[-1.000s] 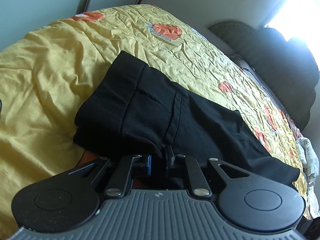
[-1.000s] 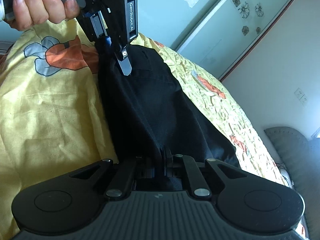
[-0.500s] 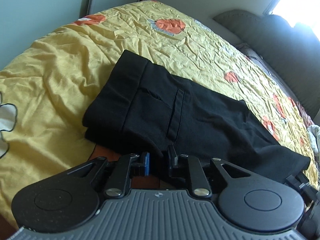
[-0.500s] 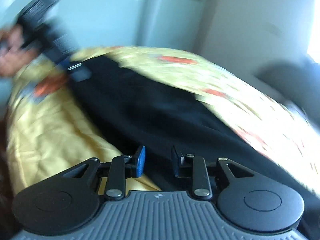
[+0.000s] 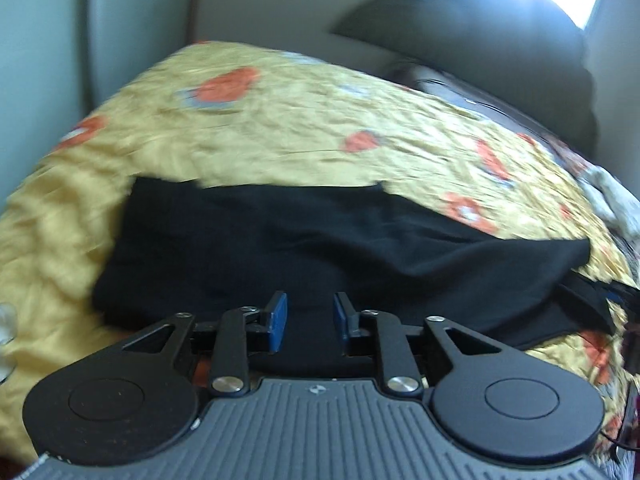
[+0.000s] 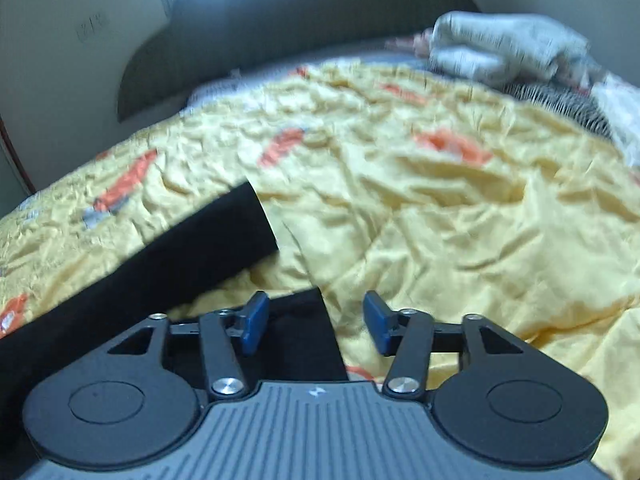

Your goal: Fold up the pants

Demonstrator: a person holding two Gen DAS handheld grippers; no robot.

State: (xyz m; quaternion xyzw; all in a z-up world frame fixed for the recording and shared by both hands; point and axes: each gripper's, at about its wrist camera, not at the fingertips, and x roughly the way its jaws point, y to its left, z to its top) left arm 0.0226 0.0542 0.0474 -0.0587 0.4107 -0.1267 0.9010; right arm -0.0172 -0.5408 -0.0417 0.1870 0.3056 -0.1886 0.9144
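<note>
The black pants (image 5: 304,248) lie folded lengthwise on a yellow flowered bedspread (image 5: 280,128), stretched left to right in the left wrist view. My left gripper (image 5: 307,318) is open and empty, just above the pants' near edge. In the right wrist view the leg ends of the pants (image 6: 192,248) lie at the left, with a second leg end under my right gripper (image 6: 316,322). My right gripper is open wide and holds nothing. Both views are blurred by motion.
A dark grey headboard (image 5: 480,40) stands behind the bed. Crumpled white and patterned cloth (image 6: 508,48) lies at the far right of the bedspread (image 6: 440,216). A wall with a socket (image 6: 92,26) is at the left.
Both grippers have let go of the pants and opened. The pants now lie flat on the bed. Both cameras have swung round toward the headboard.
</note>
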